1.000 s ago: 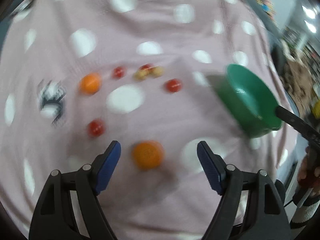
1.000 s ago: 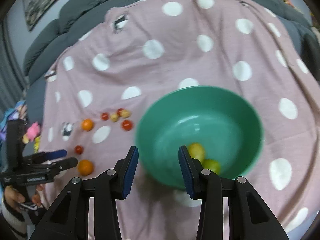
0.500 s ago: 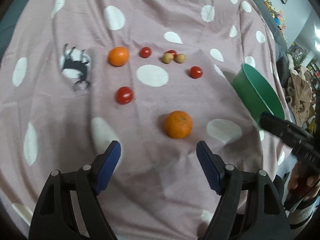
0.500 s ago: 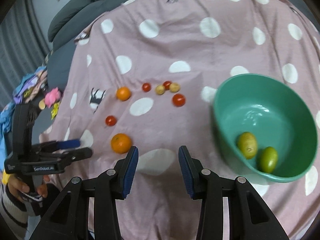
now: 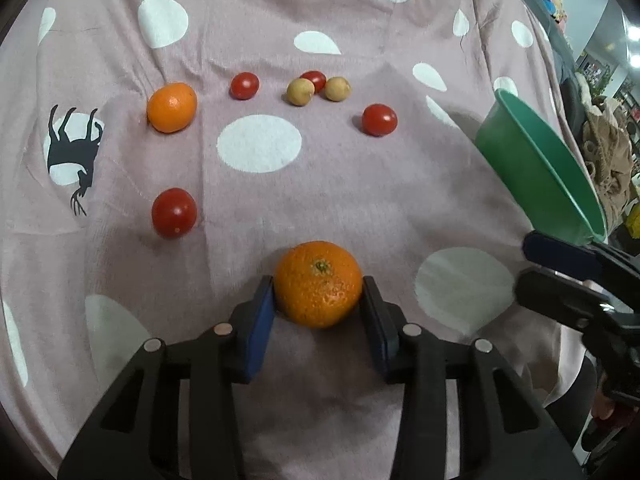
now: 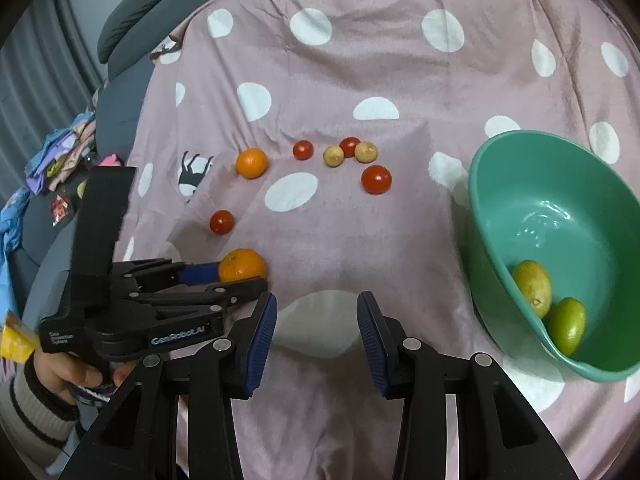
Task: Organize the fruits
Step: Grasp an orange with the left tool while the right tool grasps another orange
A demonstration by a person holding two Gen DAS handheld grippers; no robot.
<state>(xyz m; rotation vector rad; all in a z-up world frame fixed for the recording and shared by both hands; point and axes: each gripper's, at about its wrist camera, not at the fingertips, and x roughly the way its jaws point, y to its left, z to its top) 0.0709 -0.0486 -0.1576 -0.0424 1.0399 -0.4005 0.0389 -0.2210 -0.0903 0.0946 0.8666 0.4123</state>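
1. Underneath, a pink spotted blanket (image 6: 400, 80) carries everything.
2. Right of the loose fruit, the green bowl (image 6: 500, 240) holds two yellow-green fruits (image 6: 532, 288).
3. Empty, the right gripper (image 6: 316, 336) hovers with jaws parted.
4. Closed onto the near orange (image 5: 318, 284), the left gripper (image 5: 318, 316) presses both pads against its sides on the blanket.

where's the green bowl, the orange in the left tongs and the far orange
green bowl (image 6: 532, 204), right wrist view, bare inner wall
orange in the left tongs (image 5: 318, 284), left wrist view, middle of its peel
far orange (image 5: 171, 107), left wrist view, its middle
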